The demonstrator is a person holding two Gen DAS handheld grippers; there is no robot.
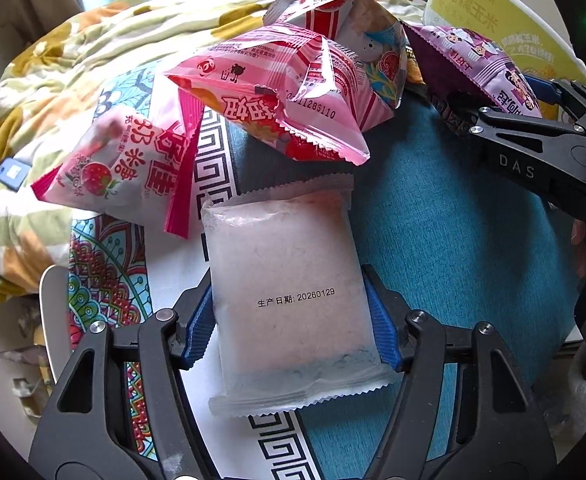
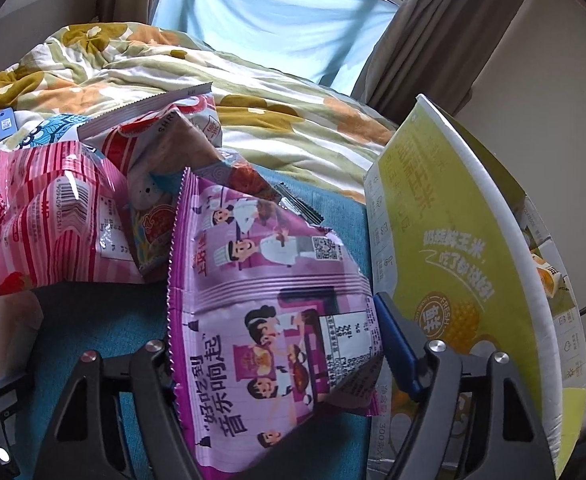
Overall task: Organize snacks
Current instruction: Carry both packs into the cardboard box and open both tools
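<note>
In the left wrist view my left gripper [image 1: 293, 320] is shut on a pale pink frosted snack packet [image 1: 289, 280], its blue pads pressed on both long sides. A pink striped bag [image 1: 277, 108], a strawberry candy bag [image 1: 125, 168] and a red-and-white bag [image 1: 345, 12] lie piled beyond it. My right gripper [image 2: 277, 340] holds a purple snack bag [image 2: 269, 312] between its jaws; only the right blue pad [image 2: 397, 344] shows. The right gripper [image 1: 525, 120] and the purple bag [image 1: 477, 64] also show at the right of the left wrist view.
A yellow-green corn box [image 2: 453, 240] stands open at the right. The snacks lie on a teal cloth [image 1: 453, 240] with a patterned border [image 1: 105, 288]. A floral quilt [image 2: 273, 92] lies behind, with a small blue device [image 2: 4, 123] on it.
</note>
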